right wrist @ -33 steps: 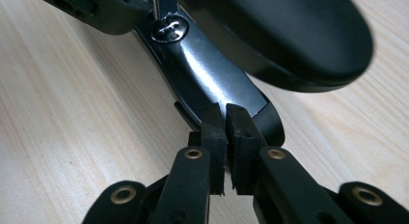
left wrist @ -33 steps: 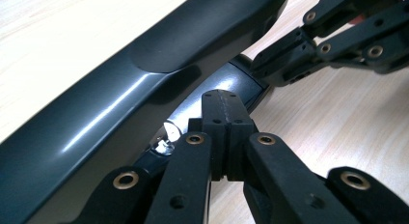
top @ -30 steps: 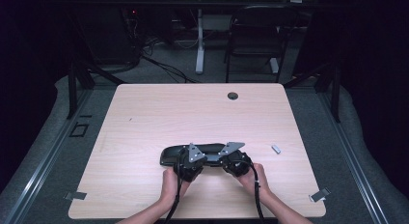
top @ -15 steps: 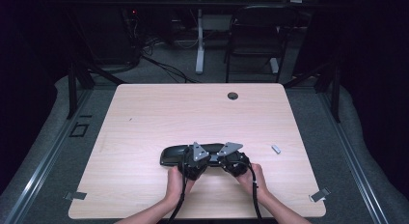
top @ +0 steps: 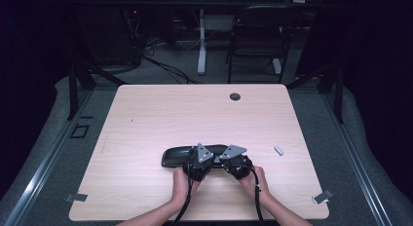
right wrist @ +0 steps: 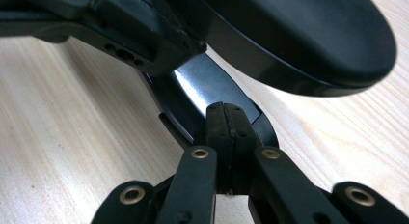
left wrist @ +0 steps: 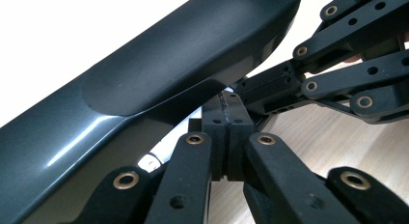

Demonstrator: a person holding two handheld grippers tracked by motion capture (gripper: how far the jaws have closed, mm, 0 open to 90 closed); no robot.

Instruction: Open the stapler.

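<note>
A black oblong case (top: 174, 158) lies near the table's front edge. Both grippers sit side by side at its right end, held by a person's hands. In the left gripper view the case's glossy dark shell (left wrist: 169, 64) slants overhead, and my left gripper (left wrist: 226, 108) has its pads pressed together beneath its edge, with the right gripper's black links at the upper right. In the right gripper view the case's rounded end (right wrist: 299, 35) hangs above a glossy lower part (right wrist: 202, 86). My right gripper (right wrist: 226, 119) is shut against that part; I cannot tell if it pinches the rim.
A small silver piece (top: 278, 150) lies on the wooden table (top: 160, 114) to the right of the hands. A round dark grommet (top: 235, 96) sits near the far edge. Tape tabs mark the front corners (top: 78, 197) (top: 322, 197). A chair (top: 255, 36) stands beyond the table.
The left gripper has crept slightly to the right, closer to the right gripper. The case and the right hand stay where they were.
</note>
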